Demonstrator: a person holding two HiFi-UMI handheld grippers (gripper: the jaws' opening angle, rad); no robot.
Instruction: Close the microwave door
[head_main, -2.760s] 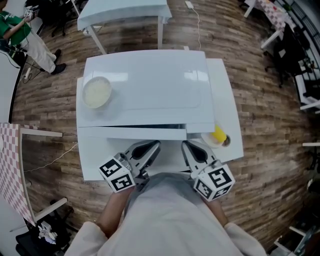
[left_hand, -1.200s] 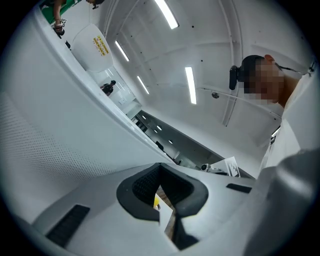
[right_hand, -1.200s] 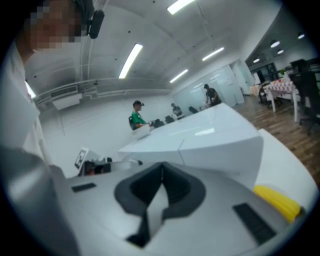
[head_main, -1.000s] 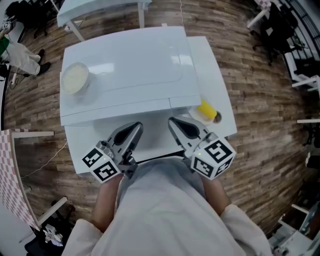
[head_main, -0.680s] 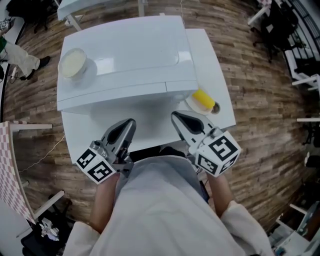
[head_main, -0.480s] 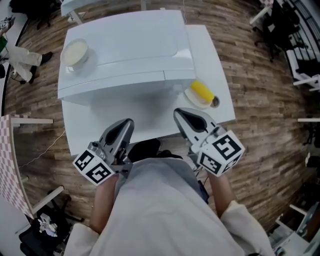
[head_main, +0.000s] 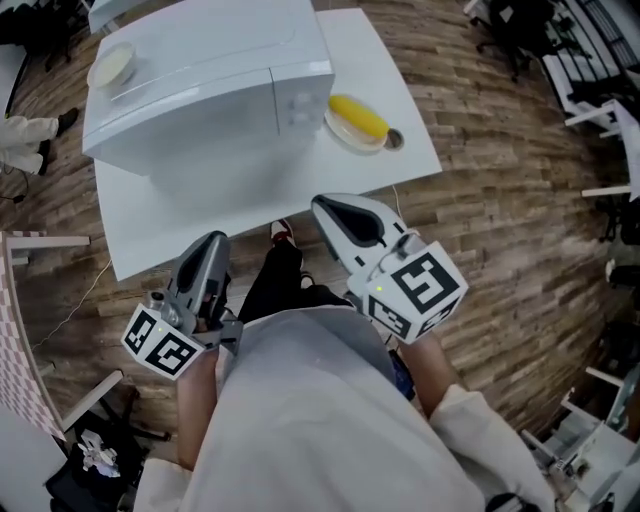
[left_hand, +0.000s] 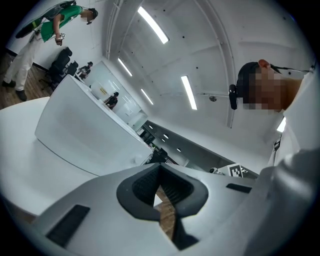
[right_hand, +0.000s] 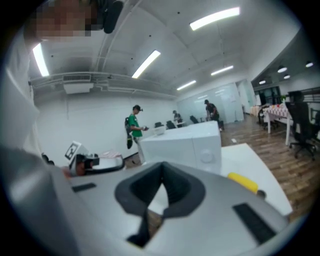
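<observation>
The white microwave (head_main: 200, 90) stands on the white table (head_main: 385, 75), and its door (head_main: 185, 130) lies flush with the front. My left gripper (head_main: 212, 243) and right gripper (head_main: 325, 205) are both shut and empty. They hang close to the person's body, off the table's near edge and apart from the microwave. The left gripper view looks up past the shut left gripper (left_hand: 159, 167) at the microwave (left_hand: 85, 135). In the right gripper view the microwave (right_hand: 185, 145) stands beyond the shut right gripper (right_hand: 162, 179).
A bowl (head_main: 111, 63) sits on top of the microwave. To its right a banana (head_main: 358, 117) lies on a small plate (head_main: 343, 135). Wooden floor surrounds the table. A person in green (right_hand: 133, 127) stands far off, near other tables and chairs.
The microwave door stood ajar with a dark gap; now it is flush. Both grippers have drawn back from the table toward the body, and the head view has backed away.
</observation>
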